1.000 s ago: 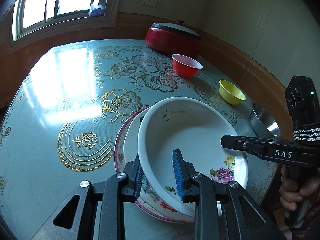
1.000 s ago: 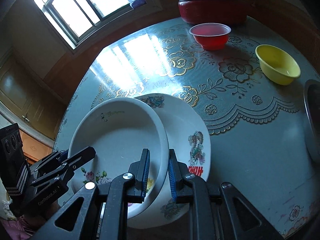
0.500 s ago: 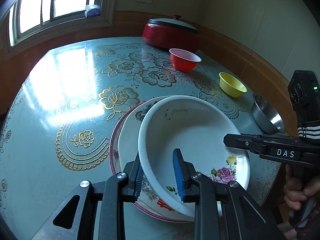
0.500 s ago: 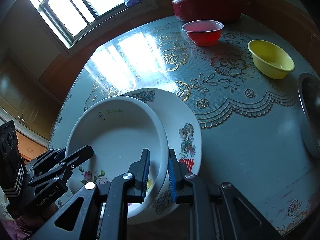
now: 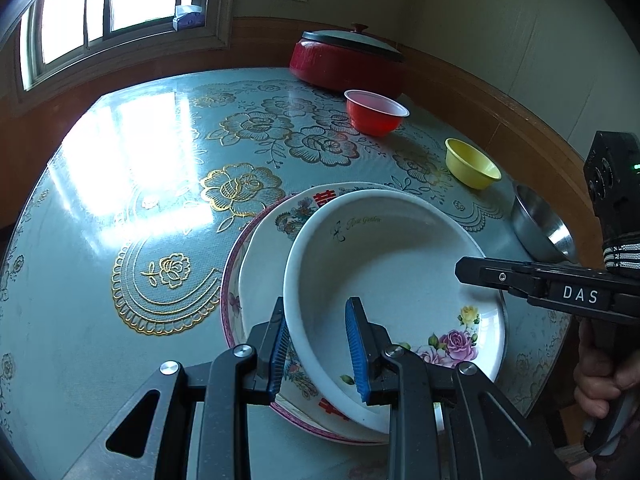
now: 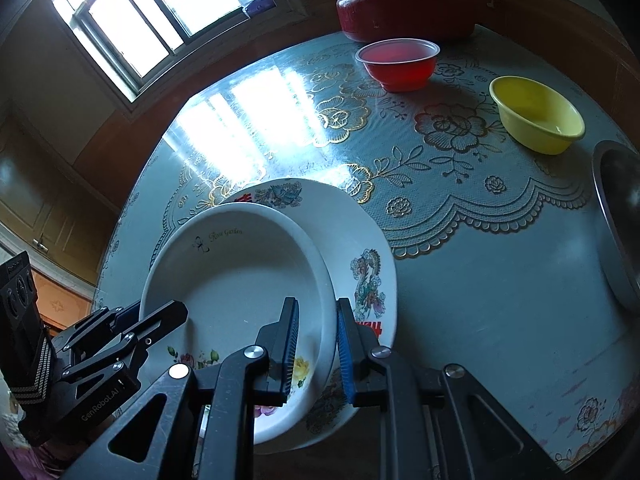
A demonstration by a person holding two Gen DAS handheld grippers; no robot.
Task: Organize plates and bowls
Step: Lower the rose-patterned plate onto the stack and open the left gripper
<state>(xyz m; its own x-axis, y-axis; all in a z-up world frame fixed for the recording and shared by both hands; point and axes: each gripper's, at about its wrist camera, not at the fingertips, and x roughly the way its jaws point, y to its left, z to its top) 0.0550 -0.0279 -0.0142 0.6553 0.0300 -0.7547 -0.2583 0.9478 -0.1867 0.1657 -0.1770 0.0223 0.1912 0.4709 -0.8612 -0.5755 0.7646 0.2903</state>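
Nearest the left wrist camera, the left gripper (image 5: pixel 316 344) was clamped on the near rim of a white bowl (image 5: pixel 400 264), one blue pad outside the wall and one inside. From the opposite side the right gripper (image 6: pixel 316 348) straddled the same bowl's rim (image 6: pixel 240 280), its pads close on either side of the wall; they seemed to be pinching it, though the angle left actual contact a little uncertain. A hand (image 5: pixel 600 380) gripped that tool's handle at the picture's right edge. The bowl, printed with roses, sat tilted on a larger plate (image 5: pixel 260 264) with a red character, which lay on the round table (image 5: pixel 120 240) near its front edge. Beyond it, on the patterned cloth, a steel bowl (image 5: pixel 540 228) stood at the right edge, then a yellow bowl (image 5: pixel 472 164), then a red bowl (image 5: pixel 376 114), well apart from one another. Farthest back stood a red pot (image 5: pixel 344 64) with a lid, below the window (image 5: pixel 120 4).
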